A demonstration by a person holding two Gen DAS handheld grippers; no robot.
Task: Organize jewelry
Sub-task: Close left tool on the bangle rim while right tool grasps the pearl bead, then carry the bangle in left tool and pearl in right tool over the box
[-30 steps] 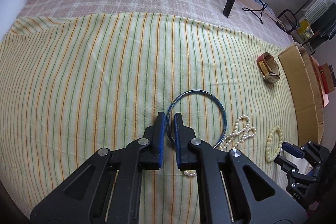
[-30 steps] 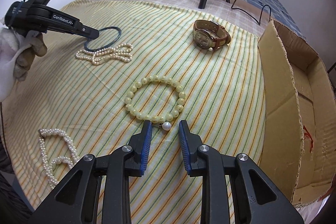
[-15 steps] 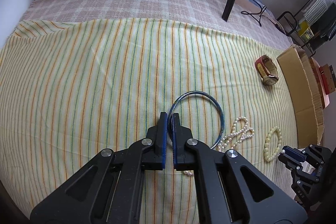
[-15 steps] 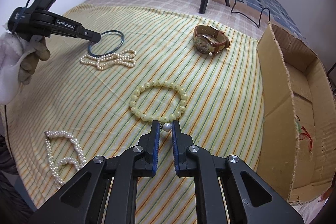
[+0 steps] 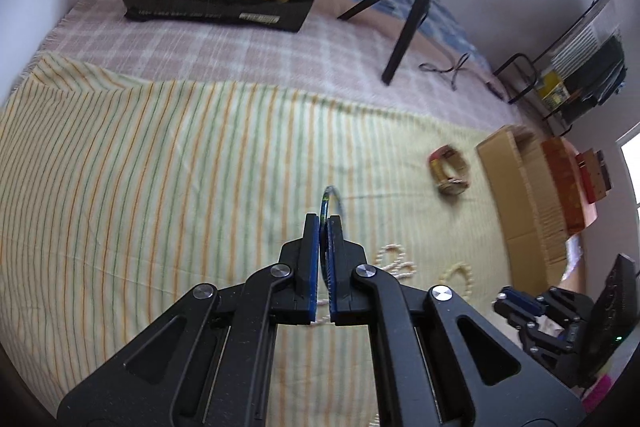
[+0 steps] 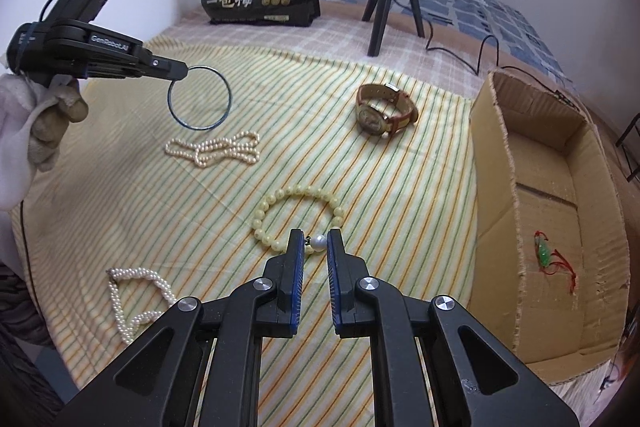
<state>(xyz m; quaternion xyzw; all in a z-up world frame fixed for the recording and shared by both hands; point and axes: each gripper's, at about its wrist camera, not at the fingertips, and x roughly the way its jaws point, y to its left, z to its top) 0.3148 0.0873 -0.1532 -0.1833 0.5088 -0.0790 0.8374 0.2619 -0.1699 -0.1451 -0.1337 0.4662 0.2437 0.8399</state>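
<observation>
- The cardboard box (image 6: pixel 560 227) stands open to the right of the right hand-held gripper (image 6: pixel 316 247); on its floor lies a small green pendant on a red cord (image 6: pixel 545 254), and nothing else shows inside.
- The left hand-held gripper (image 5: pixel 324 227) is pressed together on the rim of a thin blue metal bangle (image 6: pixel 199 97). In the right wrist view the bangle hangs clear of the striped cloth (image 6: pixel 400 195), its ring projecting beyond the fingertips; in the left wrist view it shows edge-on just past the tips.
- A gloved hand (image 6: pixel 44 119) carries that left hand-held gripper.
- The right hand-held gripper's jaws have just been closing and now pinch the white pearl charm (image 6: pixel 319 242) of the yellow bead bracelet (image 6: pixel 298 217). The bracelet's loop lies ahead of the tips, on the cloth or barely off it; I cannot tell which.
- A pearl strand (image 6: pixel 214 150) lies on the cloth below the raised bangle, well ahead and left of the right hand-held gripper.
- A second pearl strand (image 6: pixel 136 293) lies just left of the right hand-held gripper's fingers.
- A brown-strapped wristwatch (image 6: pixel 385 110) rests ahead and slightly right, between the bracelet and the box's far corner.
</observation>
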